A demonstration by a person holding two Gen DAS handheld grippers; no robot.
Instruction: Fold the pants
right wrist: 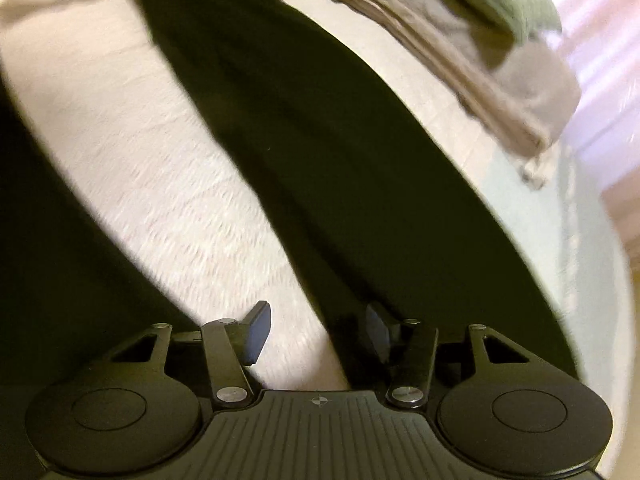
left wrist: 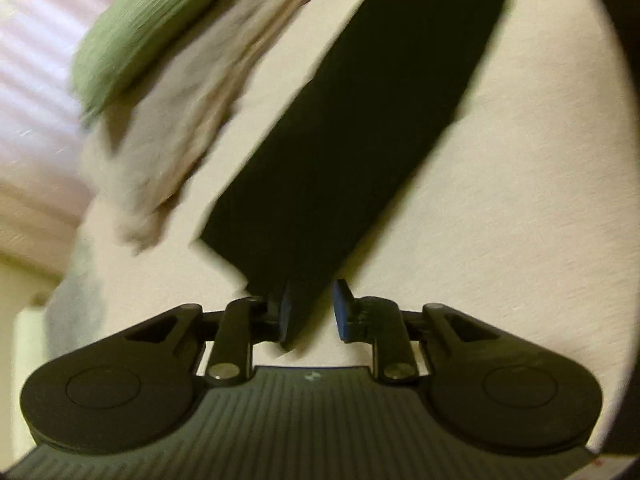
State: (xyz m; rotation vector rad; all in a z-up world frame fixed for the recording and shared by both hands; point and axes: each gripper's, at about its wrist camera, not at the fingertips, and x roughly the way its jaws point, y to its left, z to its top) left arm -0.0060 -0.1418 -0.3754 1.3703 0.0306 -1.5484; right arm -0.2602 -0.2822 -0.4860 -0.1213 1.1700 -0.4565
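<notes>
Pants (left wrist: pixel 360 128), black, lay on the pale bed (left wrist: pixel 500 200), their long axis running from lower centre to upper right. The left gripper (left wrist: pixel 314 312) straddled the hem corner, pads slightly apart; the right gripper (right wrist: pixel 318 336) stood spread, beside the cloth's edge.
</notes>
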